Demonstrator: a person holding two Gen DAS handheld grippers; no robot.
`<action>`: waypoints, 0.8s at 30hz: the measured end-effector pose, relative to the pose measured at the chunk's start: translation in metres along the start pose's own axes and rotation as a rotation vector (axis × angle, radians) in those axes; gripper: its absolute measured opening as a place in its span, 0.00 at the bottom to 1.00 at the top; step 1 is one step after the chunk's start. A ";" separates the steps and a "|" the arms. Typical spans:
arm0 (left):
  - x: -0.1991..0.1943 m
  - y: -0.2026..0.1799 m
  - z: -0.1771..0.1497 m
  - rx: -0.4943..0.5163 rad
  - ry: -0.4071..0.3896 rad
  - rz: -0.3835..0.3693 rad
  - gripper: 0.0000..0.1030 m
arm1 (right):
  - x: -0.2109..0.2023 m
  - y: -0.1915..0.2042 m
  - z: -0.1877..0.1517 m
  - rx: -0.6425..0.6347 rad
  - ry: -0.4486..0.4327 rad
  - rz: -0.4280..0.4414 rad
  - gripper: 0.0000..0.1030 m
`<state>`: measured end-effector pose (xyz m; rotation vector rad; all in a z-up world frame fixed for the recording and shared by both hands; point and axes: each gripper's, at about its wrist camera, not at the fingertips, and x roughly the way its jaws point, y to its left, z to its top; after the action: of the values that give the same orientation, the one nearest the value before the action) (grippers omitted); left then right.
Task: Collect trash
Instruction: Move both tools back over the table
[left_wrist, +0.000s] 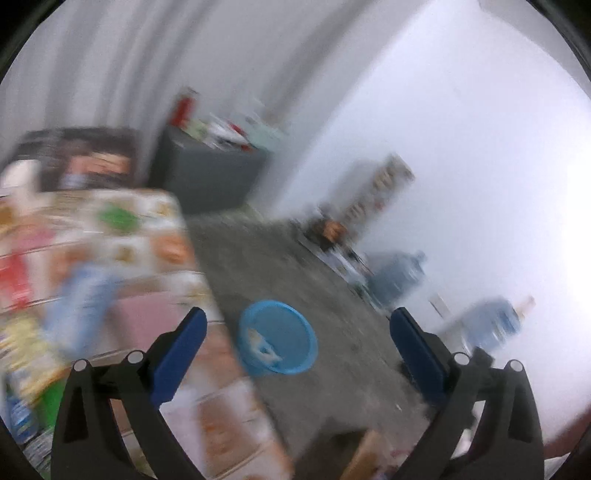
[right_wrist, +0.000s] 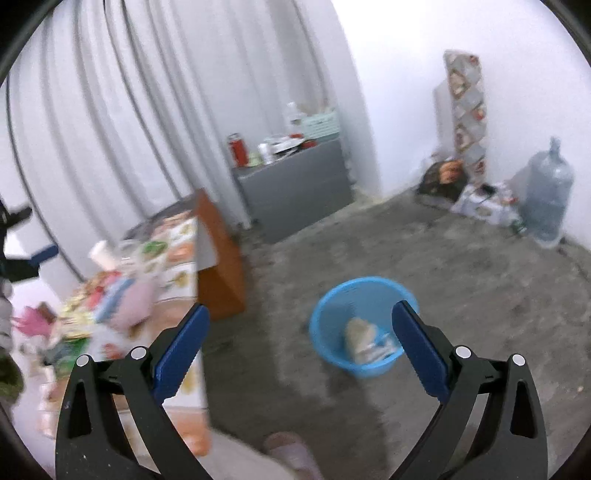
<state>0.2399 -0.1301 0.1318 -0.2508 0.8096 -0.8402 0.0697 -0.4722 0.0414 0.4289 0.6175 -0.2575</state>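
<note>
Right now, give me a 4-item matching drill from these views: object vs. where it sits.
Things:
1. blue basket
2. red canister
3. big water jug
4. pink pouch

Places:
A. on the grey cabinet by the curtain
B. on the patterned tablecloth
C. on the floor, some trash already inside
D. on the floor by the white wall

Pairs: 1-C, 2-A, 3-D, 4-B

The jaws of both the left gripper and the right gripper stand wide apart with nothing held.
</note>
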 end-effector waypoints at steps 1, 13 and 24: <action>-0.021 0.011 -0.007 -0.012 -0.034 0.030 0.94 | -0.002 0.005 0.000 0.006 0.019 0.035 0.92; -0.111 0.053 -0.132 -0.020 -0.098 0.207 0.94 | 0.037 0.119 -0.015 -0.057 0.266 0.294 0.92; -0.086 0.061 -0.116 0.052 -0.063 0.288 0.94 | 0.085 0.207 -0.016 -0.171 0.382 0.359 0.92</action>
<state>0.1560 -0.0135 0.0682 -0.1100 0.7429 -0.5787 0.2023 -0.2916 0.0428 0.4180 0.9139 0.2250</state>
